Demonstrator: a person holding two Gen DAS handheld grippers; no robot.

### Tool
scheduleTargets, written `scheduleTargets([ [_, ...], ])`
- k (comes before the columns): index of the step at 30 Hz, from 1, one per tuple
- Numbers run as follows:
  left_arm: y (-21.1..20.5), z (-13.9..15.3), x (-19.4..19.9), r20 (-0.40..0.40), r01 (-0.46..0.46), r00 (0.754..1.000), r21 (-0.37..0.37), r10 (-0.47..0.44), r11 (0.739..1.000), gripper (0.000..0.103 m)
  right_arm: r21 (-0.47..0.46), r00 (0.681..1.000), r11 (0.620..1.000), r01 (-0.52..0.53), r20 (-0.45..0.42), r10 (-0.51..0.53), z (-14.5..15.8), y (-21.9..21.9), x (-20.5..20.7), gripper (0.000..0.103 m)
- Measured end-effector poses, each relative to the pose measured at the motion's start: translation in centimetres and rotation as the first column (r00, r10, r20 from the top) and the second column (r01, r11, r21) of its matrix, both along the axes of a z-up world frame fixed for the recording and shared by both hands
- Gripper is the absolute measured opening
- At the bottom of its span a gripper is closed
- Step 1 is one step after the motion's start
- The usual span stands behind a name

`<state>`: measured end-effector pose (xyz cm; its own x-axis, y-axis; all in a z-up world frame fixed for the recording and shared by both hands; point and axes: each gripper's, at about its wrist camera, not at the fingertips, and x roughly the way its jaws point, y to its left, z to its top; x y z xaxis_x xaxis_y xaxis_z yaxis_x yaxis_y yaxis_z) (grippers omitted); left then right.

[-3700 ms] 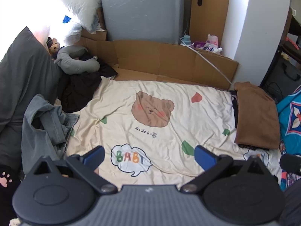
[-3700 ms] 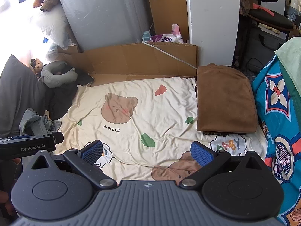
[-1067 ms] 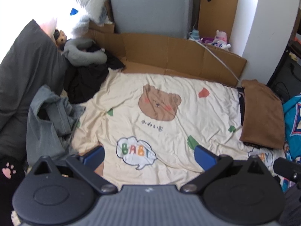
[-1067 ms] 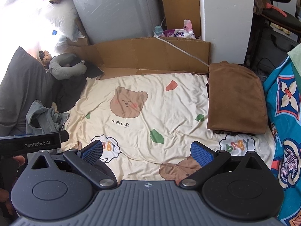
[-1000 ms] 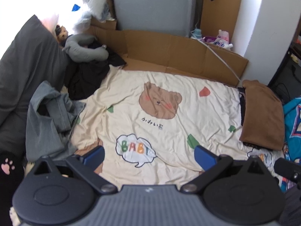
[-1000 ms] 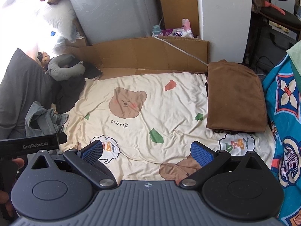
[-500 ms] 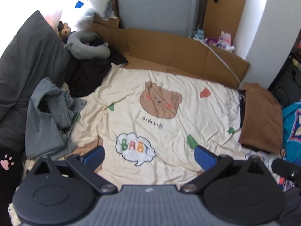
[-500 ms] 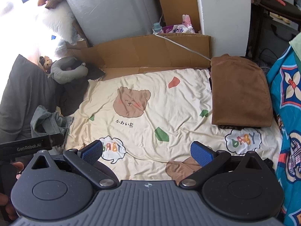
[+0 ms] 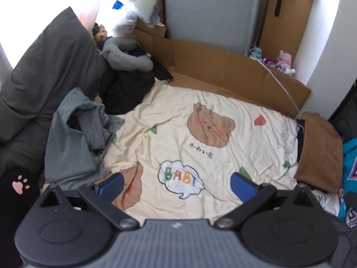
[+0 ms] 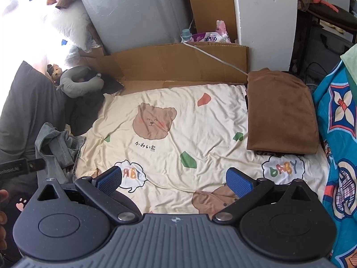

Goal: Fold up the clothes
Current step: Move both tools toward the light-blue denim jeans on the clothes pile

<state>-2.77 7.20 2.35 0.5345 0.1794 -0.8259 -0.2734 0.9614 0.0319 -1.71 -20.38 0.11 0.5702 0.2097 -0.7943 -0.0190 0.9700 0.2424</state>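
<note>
A crumpled grey-green garment [image 9: 73, 138] [image 10: 57, 144] lies at the bed's left side, with a black garment [image 9: 127, 89] heaped behind it. At the right edge of the cream bear-print sheet [image 9: 200, 134] [image 10: 178, 134] rests a folded brown garment [image 9: 319, 151] [image 10: 280, 114]. My left gripper [image 9: 177, 184] hangs open above the sheet's near part, nothing between its blue pads. My right gripper [image 10: 174, 179] is open too, over the near middle of the sheet, holding nothing.
A dark grey pillow [image 9: 44, 82] and a grey neck pillow [image 9: 125, 55] sit at the left. Cardboard [image 9: 223, 67] lines the far edge before a grey panel [image 10: 133, 11]. A blue patterned quilt [image 10: 339, 134] borders the right. The left gripper's body [image 10: 20, 167] shows at the right wrist view's left edge.
Both views have risen and tilted down slightly, so more of the sheet and the grey-green garment shows. Both grippers stay open; nothing on the bed has moved.
</note>
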Motion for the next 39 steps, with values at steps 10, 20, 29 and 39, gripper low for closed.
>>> scheduleTargets([
  [10, 4.0, 1.4, -1.4, 0.035, -0.04, 0.999, 0.004, 0.04, 0.999, 0.102, -0.015, 1.0, 1.0, 0.001, 0.015, -0.001, 0.7, 0.4, 0.4, 0.102],
  [20, 8.6, 2.5, -4.1, 0.055, -0.14, 0.989, -0.005, 0.14, 0.99, 0.101, -0.038, 0.998, 0.998, -0.055, 0.013, 0.056, 1.5, 2.2, 1.0, 0.102],
  [29, 12.5, 2.7, -5.9, 0.08, -0.19, 0.979, -0.008, 0.19, 0.982, 0.098, -0.079, 0.996, 0.994, -0.081, 0.018, 0.083, 2.3, 3.6, 1.7, 0.102],
  [39, 15.8, 1.5, -5.5, 0.067, -0.228, 0.971, -0.015, 0.229, 0.974, 0.095, -0.048, 0.997, 0.996, -0.071, 0.027, 0.072, 1.7, 4.2, 3.0, 0.102],
])
